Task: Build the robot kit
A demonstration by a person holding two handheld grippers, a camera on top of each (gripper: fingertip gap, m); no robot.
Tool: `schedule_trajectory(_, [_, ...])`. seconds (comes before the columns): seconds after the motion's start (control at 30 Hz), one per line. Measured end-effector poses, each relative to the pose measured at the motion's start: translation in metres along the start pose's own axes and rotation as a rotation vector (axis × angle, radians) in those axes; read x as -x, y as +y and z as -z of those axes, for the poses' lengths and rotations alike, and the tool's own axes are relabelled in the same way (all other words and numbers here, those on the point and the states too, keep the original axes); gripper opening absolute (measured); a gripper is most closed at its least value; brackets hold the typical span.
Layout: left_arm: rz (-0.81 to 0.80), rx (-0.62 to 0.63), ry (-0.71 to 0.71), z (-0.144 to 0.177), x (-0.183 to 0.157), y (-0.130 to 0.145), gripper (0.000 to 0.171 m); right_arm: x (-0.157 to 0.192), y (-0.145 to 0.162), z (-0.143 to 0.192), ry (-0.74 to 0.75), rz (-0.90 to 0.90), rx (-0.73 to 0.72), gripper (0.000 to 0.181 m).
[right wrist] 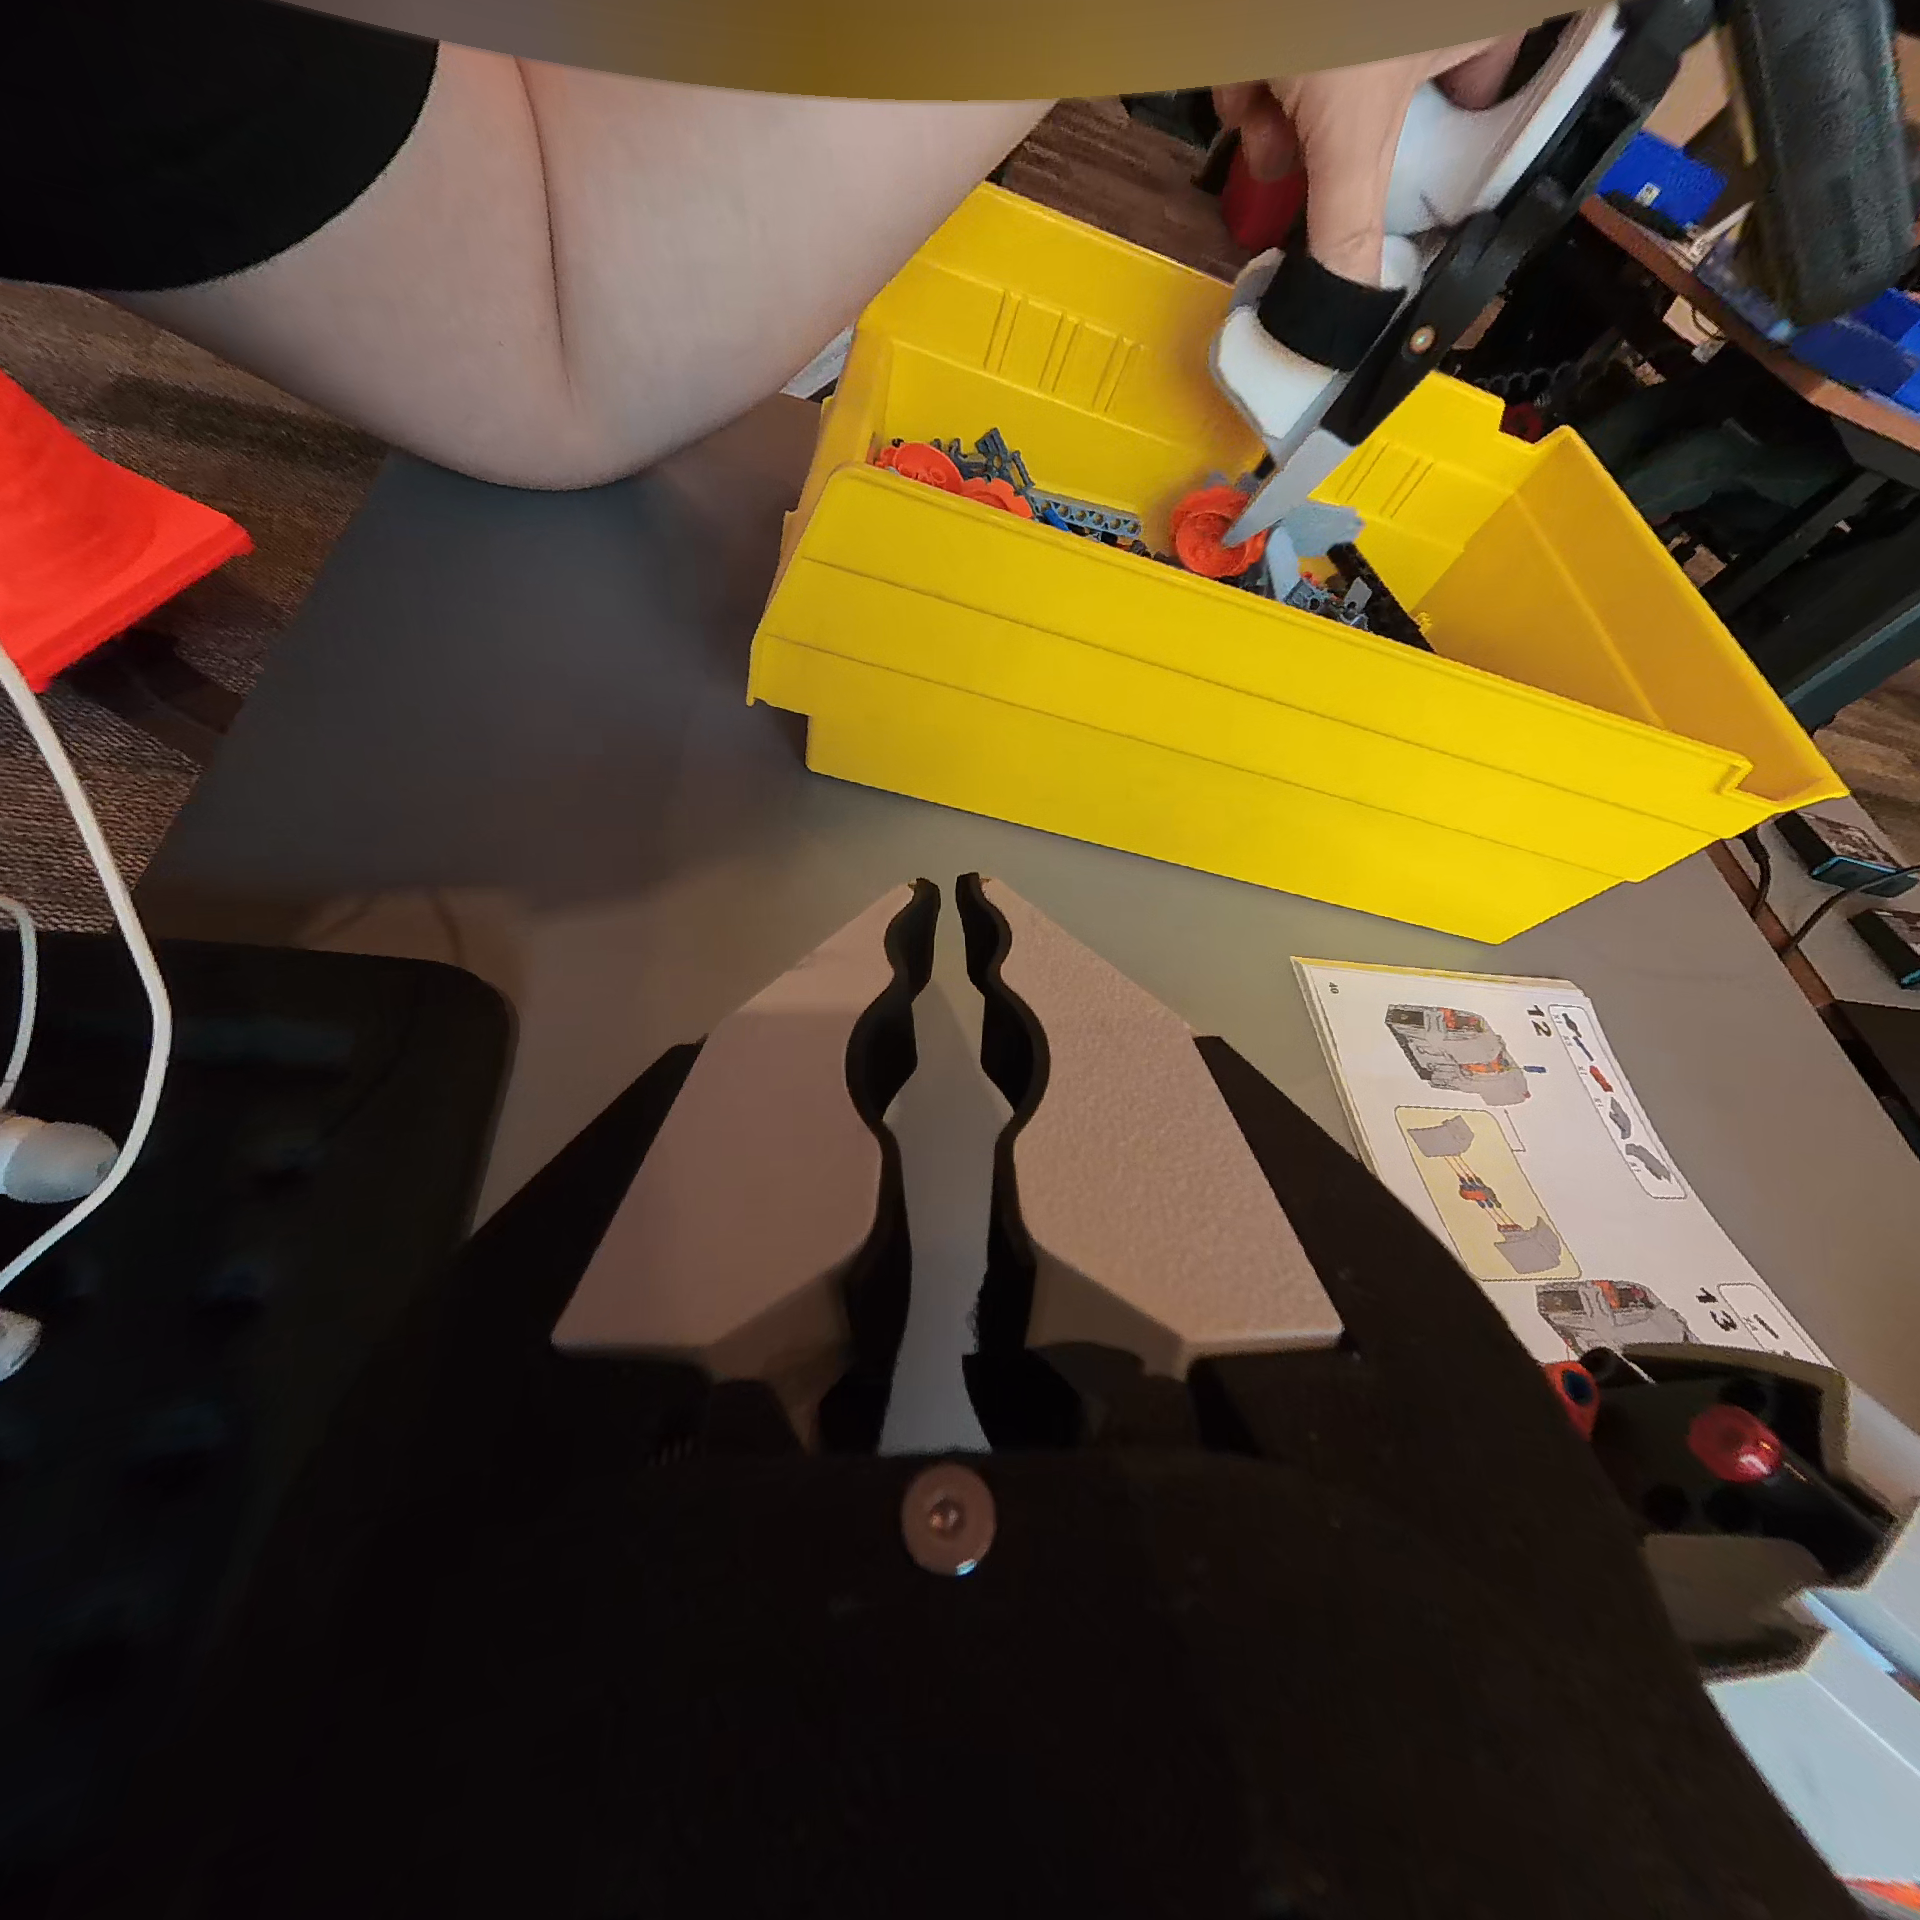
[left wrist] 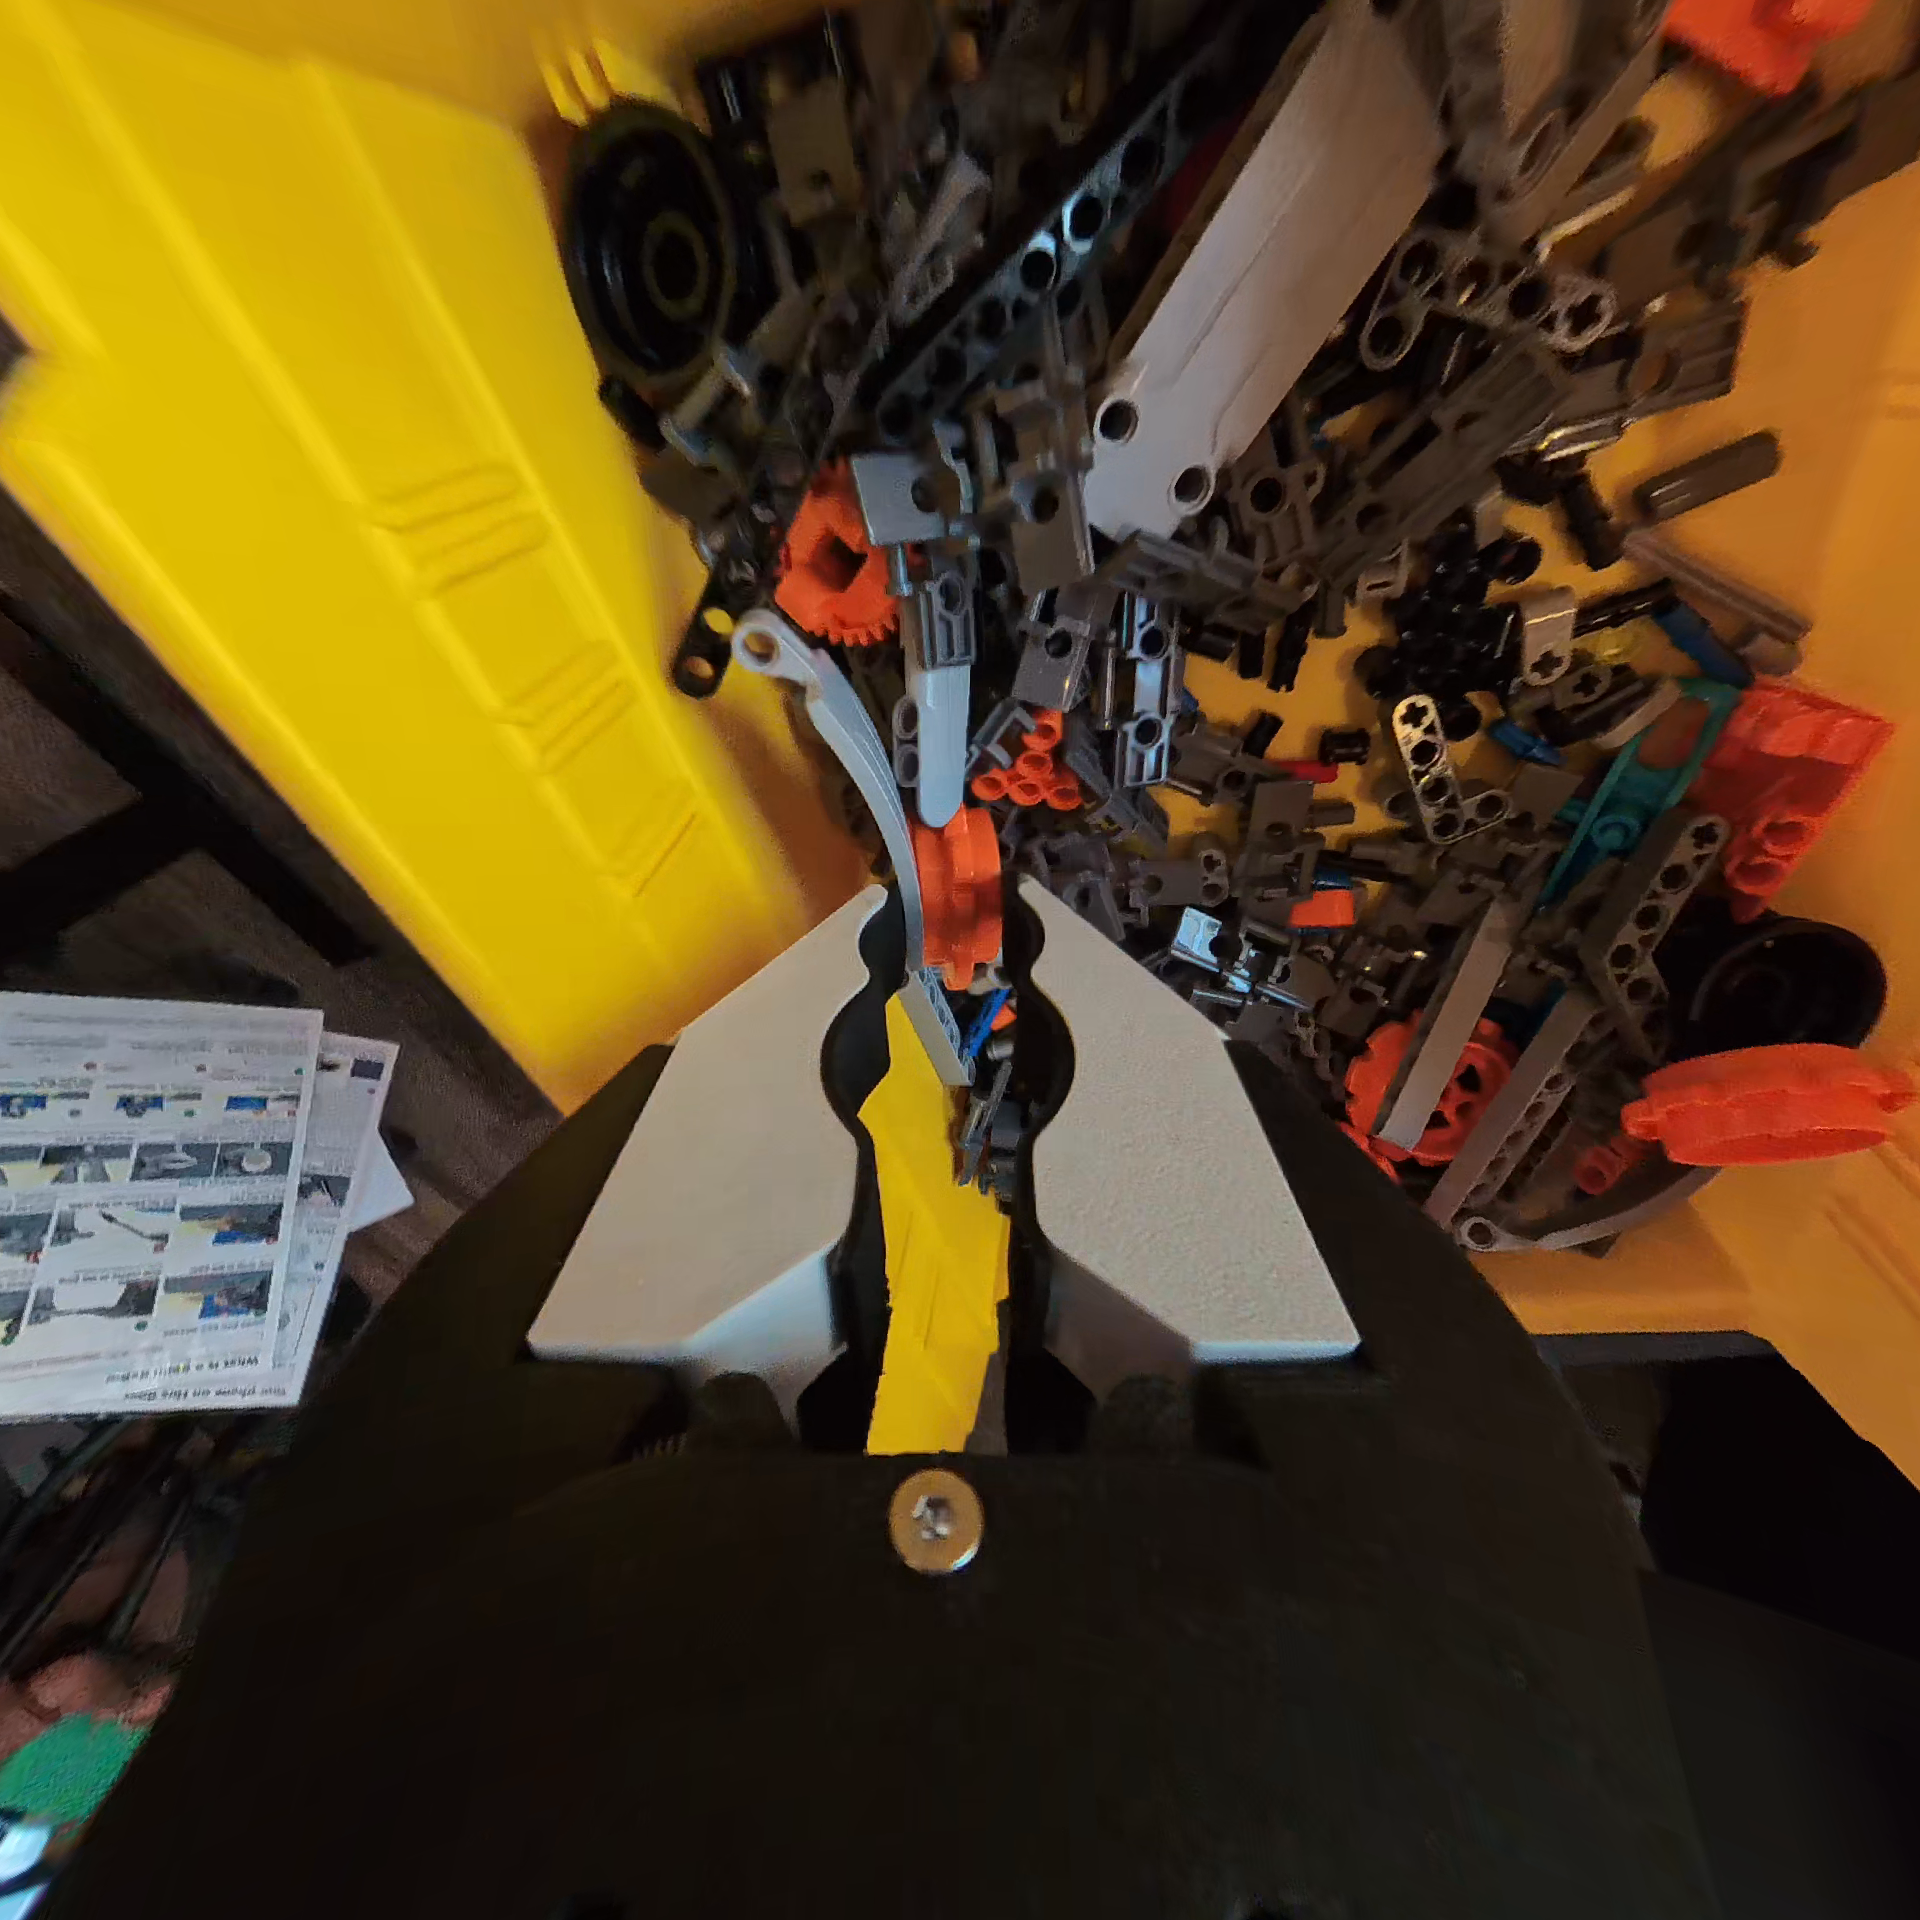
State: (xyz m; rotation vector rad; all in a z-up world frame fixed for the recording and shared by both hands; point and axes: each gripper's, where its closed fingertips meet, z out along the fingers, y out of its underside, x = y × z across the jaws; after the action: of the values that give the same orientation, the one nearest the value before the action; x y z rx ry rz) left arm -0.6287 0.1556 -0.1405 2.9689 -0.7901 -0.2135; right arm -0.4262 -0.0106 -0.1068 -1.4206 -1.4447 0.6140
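Observation:
A yellow bin [left wrist: 416, 520] holds a heap of grey, black and orange building-toy parts [left wrist: 1299, 623]. My left gripper [left wrist: 954, 902] reaches into the bin and is shut on an orange round part [left wrist: 958, 883]. A light grey curved piece [left wrist: 831, 727] lies against this part at the left fingertip. The right wrist view shows the left gripper [right wrist: 1247, 530] in the bin [right wrist: 1195, 748], tips on the orange part [right wrist: 1205, 535]. My right gripper [right wrist: 948, 883] is shut and empty, low over the grey table [right wrist: 520, 675], a little short of the bin's front wall.
An instruction booklet [right wrist: 1538, 1143] lies on the table right of my right gripper. Printed sheets [left wrist: 156, 1195] lie left of the bin. A person's arm [right wrist: 623, 260] is above the table. A red object [right wrist: 94, 540], a white cable [right wrist: 135, 987] and a black block [right wrist: 260, 1195] are at the left.

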Motion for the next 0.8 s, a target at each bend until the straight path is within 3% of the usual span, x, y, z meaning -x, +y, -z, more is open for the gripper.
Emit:
schedule_trajectory(0.23, [-0.052, -0.147, 0.041, 0.020, -0.016, -0.023, 0.016, 0.000, 0.001, 0.000, -0.002, 0.002, 0.004, 0.004])
schedule_trajectory(0.43, [-0.127, -0.539, 0.236, 0.068, -0.063, -0.087, 0.017, 0.001, 0.002, -0.001, -0.006, 0.007, 0.013, 0.004])
schedule_trajectory(0.5, [-0.145, -0.599, 0.303, 0.080, -0.076, -0.093, 0.018, 0.001, 0.003, -0.001, -0.007, 0.008, 0.017, 0.004])
schedule_trajectory(0.57, [-0.128, -0.534, 0.256, 0.072, -0.068, -0.082, 0.026, 0.001, 0.003, -0.001, -0.008, 0.011, 0.019, 0.004])
schedule_trajectory(0.8, [0.037, -0.124, 0.145, 0.009, -0.028, -0.027, 0.048, 0.003, 0.007, -0.003, -0.014, 0.024, 0.036, 0.004])
